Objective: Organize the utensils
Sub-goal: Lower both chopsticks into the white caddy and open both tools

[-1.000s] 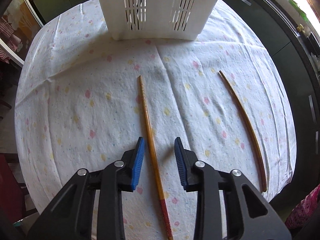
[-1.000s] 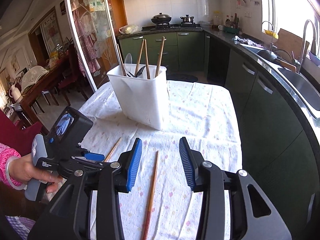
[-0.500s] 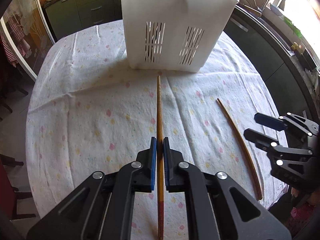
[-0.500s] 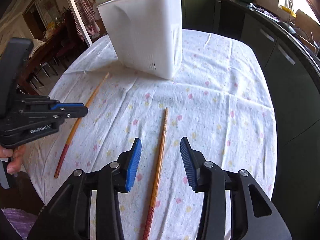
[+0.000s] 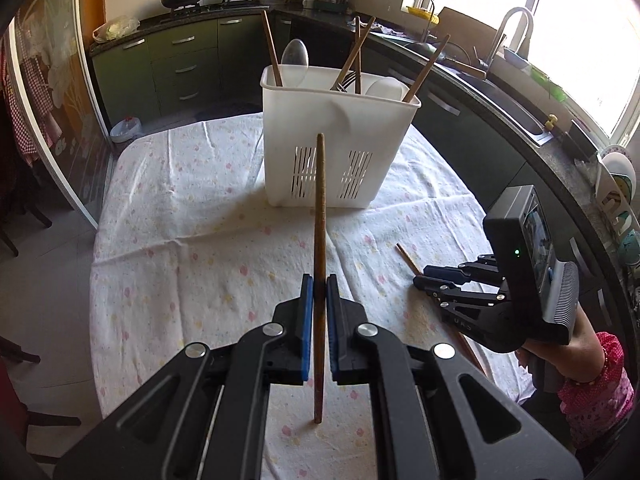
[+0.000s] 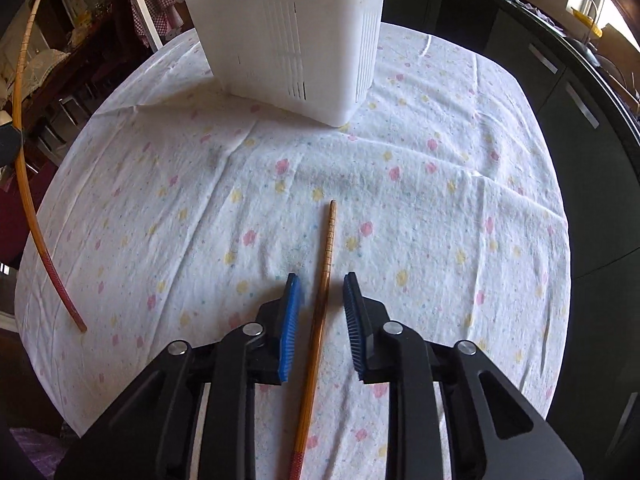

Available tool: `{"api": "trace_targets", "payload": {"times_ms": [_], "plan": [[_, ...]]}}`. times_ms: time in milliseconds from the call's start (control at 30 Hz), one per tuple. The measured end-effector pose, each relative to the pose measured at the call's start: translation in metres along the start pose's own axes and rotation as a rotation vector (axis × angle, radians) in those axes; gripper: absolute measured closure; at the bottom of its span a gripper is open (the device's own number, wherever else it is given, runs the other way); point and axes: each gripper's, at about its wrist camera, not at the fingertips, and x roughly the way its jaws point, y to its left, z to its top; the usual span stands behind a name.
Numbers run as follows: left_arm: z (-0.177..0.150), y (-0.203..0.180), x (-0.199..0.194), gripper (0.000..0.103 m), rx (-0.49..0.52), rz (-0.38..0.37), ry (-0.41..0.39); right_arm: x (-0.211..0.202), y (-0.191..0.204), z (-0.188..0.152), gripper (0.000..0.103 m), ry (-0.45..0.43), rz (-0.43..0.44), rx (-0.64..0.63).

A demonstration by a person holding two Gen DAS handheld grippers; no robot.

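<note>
My left gripper (image 5: 319, 280) is shut on a wooden chopstick (image 5: 320, 200) and holds it clear of the floral tablecloth, its tip toward the white slotted utensil holder (image 5: 376, 128). The holder contains several chopsticks and a spoon. In the right wrist view that lifted chopstick (image 6: 18, 160) arcs along the left edge. My right gripper (image 6: 322, 277) is low over the table. Its jaws are closing around a second chopstick (image 6: 329, 240) that lies flat on the cloth, with a gap still on each side of the stick. The left wrist view shows the right gripper (image 5: 424, 280) over that chopstick (image 5: 406, 258).
The holder (image 6: 280, 20) stands at the far middle of the round table (image 6: 440, 160). Dark green kitchen cabinets and a counter with a sink (image 5: 516, 56) curve round the right side. A person's hand in a pink sleeve (image 5: 592, 392) holds the right gripper.
The left gripper shut on its chopstick and lifted it off the cloth, tilting up toward the holder. The right gripper came down over the second chopstick and its jaws narrowed.
</note>
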Motion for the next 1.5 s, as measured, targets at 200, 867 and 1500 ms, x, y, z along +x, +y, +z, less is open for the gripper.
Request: {"api": "trace_targets", "payload": {"times_ms": [200,867,1500], "plan": [[0.005,-0.001,-0.013,0.096,0.004,-0.008,-0.034,-0.029,0.003,-0.009,0.096,-0.079,0.029,0.001],[0.116,-0.028,-0.109,0.096,0.067,-0.025,-0.293,-0.22,-0.026,-0.006,0.096,-0.497,0.197,0.076],[0.18,-0.008,-0.018,0.096,0.057,0.09,-0.299,-0.269,-0.024,0.004,0.096,-0.591,0.2,0.059]]}}
